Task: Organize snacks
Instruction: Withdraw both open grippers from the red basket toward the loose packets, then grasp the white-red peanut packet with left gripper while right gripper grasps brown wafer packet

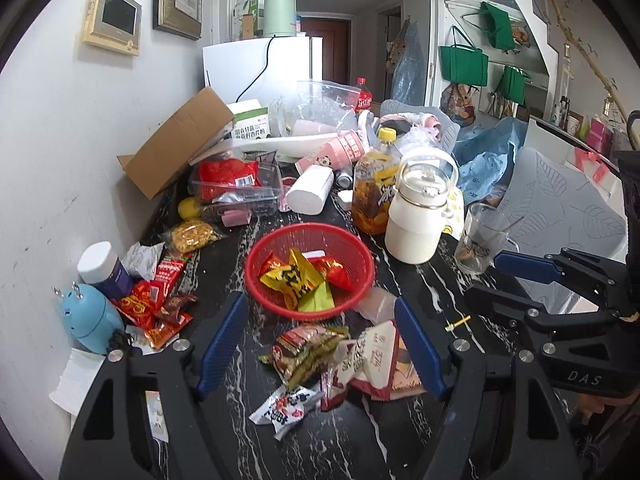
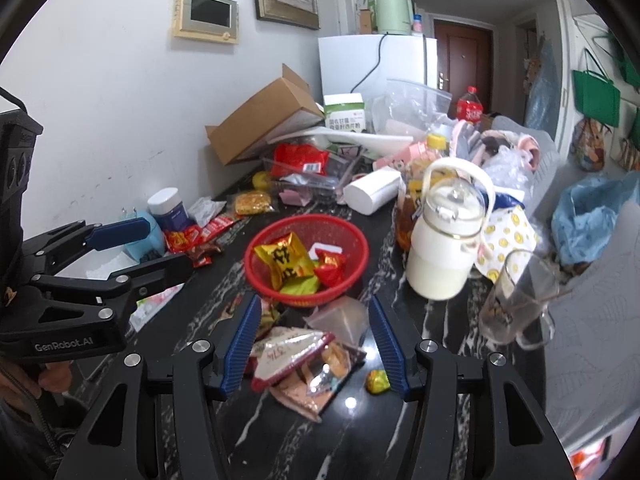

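Left gripper (image 1: 320,344) nearest, jaws wide, empty, over loose packets (image 1: 308,356) on the table (image 1: 420,276). Right gripper (image 2: 316,340) narrower, nothing pinched, straddling a white pack (image 2: 288,354). Basket (image 1: 352,252) just beyond, part filled. Step: picking next snack. Next: lower, close on one packet, drop in basket.

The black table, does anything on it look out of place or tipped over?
Yes. Several snack packets lie loose on the black table in front of the red basket, which holds only a few. Behind it, a cardboard box leans open on its side, and a white paper roll lies toppled.
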Demonstrator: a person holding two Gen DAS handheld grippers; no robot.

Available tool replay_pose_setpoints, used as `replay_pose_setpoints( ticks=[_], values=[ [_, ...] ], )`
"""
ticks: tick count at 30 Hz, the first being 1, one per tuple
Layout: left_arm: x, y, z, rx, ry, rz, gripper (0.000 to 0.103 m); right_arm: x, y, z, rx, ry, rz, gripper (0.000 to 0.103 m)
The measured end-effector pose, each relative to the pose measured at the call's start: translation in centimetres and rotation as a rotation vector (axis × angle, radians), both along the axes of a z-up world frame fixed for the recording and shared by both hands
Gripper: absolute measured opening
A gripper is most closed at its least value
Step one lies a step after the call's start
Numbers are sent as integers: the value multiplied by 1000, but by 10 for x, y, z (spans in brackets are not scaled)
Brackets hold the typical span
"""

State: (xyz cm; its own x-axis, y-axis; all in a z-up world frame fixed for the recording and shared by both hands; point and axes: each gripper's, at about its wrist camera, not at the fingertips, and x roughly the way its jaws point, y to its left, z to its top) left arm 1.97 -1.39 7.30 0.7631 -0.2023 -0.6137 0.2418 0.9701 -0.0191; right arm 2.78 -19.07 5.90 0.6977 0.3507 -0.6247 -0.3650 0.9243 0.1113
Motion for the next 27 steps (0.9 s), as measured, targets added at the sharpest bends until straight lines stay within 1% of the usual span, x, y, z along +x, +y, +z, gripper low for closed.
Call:
replay_pose_setpoints(
  ticks=[6, 13, 20, 24, 27],
  values=[
    [-10, 6, -24, -19, 50, -3, 75, -11, 0, -22, 7, 50, -3, 56],
    [-13, 19, -59, -74, 135, -1, 75, -18, 5, -51, 8, 119, -21, 56],
    [-14, 25, -86, -86, 185, -1, 75, -21, 10, -81, -11, 186, -36, 56],
    [-11, 28, -99, -97, 212, -3, 75, -18, 12, -97, -1, 225, -40, 65],
    [-8, 31, -110, -92, 233, 0, 75, -16, 16, -108, -16, 250, -36, 68]
  ],
)
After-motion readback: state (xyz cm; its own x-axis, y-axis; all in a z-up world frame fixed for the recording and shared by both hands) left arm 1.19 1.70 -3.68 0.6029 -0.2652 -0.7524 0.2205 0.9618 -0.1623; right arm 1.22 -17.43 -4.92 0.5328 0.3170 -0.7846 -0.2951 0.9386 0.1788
